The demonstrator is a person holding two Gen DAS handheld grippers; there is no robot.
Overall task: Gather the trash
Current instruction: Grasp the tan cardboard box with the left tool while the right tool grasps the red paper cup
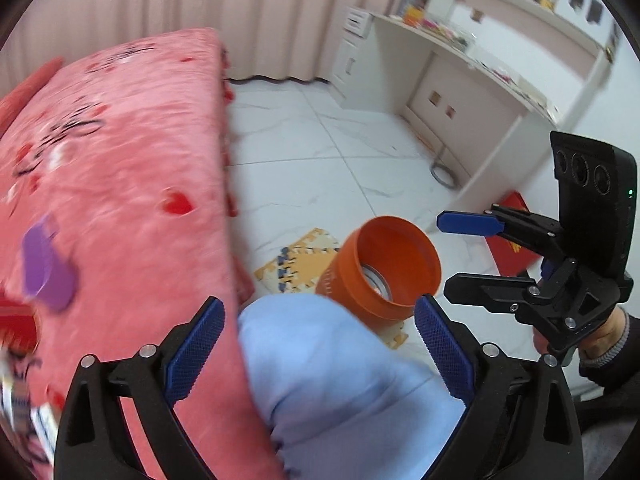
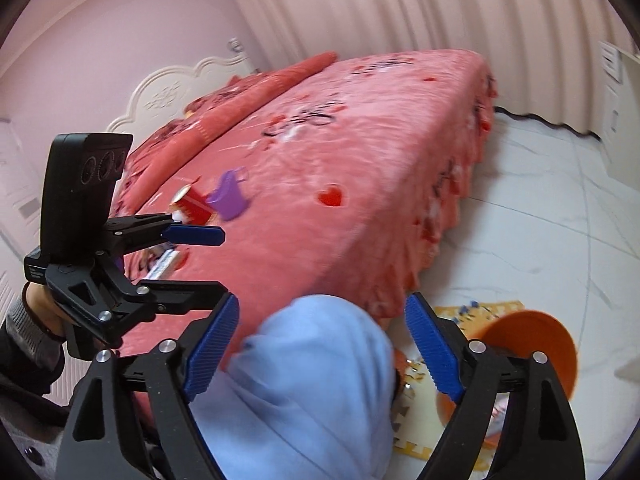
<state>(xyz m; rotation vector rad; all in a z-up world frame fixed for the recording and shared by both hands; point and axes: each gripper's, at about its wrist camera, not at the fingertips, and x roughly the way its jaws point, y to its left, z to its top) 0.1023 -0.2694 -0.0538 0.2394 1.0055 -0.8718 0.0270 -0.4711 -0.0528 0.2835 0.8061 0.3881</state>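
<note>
An orange bin (image 1: 384,264) stands tilted on the floor beside the bed, with something pale and shiny at its bottom; its rim also shows in the right wrist view (image 2: 536,344). On the pink bedspread (image 2: 360,160) lie a purple wrapper (image 2: 230,196) (image 1: 48,268) and a red box (image 2: 192,208). My left gripper (image 1: 318,306) (image 2: 222,262) is open and empty above a knee in light blue trousers (image 1: 340,380). Over the same knee (image 2: 312,380), my right gripper (image 2: 322,302) (image 1: 444,256) is open too, with nothing between its pads.
A yellow foam puzzle mat (image 1: 296,260) lies under the bin on white tiles. A white desk with shelves (image 1: 460,92) fills the far right, with a red item (image 1: 516,240) on the floor by it. Curtains (image 2: 400,20) hang behind the bed.
</note>
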